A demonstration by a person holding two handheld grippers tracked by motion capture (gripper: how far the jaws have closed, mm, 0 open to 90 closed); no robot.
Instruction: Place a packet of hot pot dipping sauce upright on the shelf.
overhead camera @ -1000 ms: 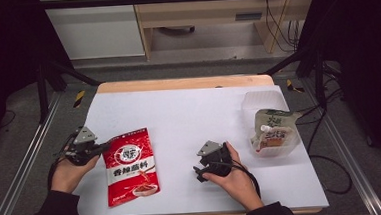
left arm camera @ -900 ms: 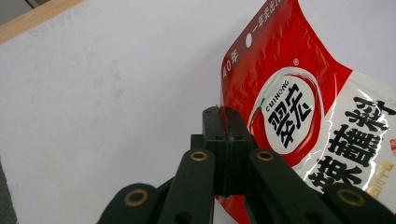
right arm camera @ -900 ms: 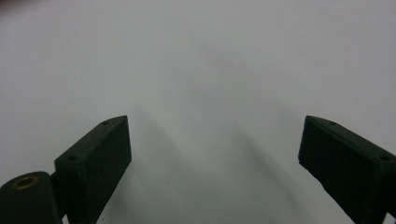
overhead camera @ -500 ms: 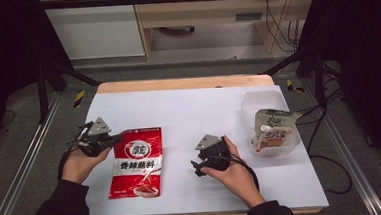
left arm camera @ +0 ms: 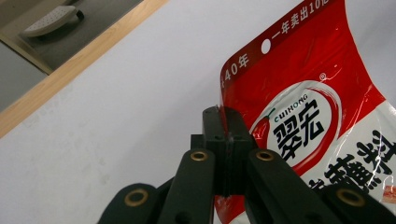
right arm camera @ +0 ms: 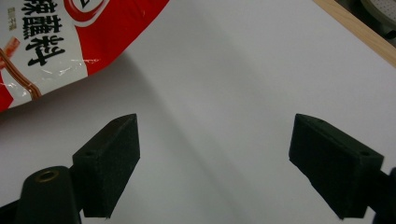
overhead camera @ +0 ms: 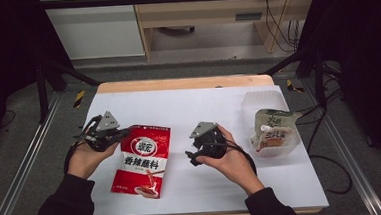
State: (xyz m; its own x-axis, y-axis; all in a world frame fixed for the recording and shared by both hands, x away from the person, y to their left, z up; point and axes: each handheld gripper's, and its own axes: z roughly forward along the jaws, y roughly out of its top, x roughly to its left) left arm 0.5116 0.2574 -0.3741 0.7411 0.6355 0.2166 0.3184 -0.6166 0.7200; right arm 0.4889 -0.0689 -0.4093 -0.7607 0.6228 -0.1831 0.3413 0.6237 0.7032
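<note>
A: What takes up most of the high view?

B: The white table (overhead camera: 208,186), with a wooden strip along its far edge. On it, at about eight o'clock from the middle, lies the red sauce packet (overhead camera: 142,159), its printed face up and its top edge toward twelve o'clock.

A: And over on the other side?

B: At three o'clock from the middle sits a clear plastic tub (overhead camera: 264,101), with a green-and-white pouch (overhead camera: 274,128) resting in it, cap end toward nine o'clock. It is well apart from the red packet.

A: What about the grippers?

B: The left gripper (overhead camera: 124,133) sits at nine o'clock of the packet, held in the left hand (overhead camera: 85,159). In the left gripper view its jaws are pressed tight together on the packet's upper left corner (left arm camera: 224,112), so that corner is pinched between the pads.

A: And the right one?

B: The right gripper (overhead camera: 191,157) is held in the right hand (overhead camera: 229,157), at three o'clock of the packet and near it. In the right gripper view its jaws stand wide, having just been closing a little, with bare white table between them; the packet (right arm camera: 70,37) shows at eleven o'clock, untouched by that gripper.
</note>
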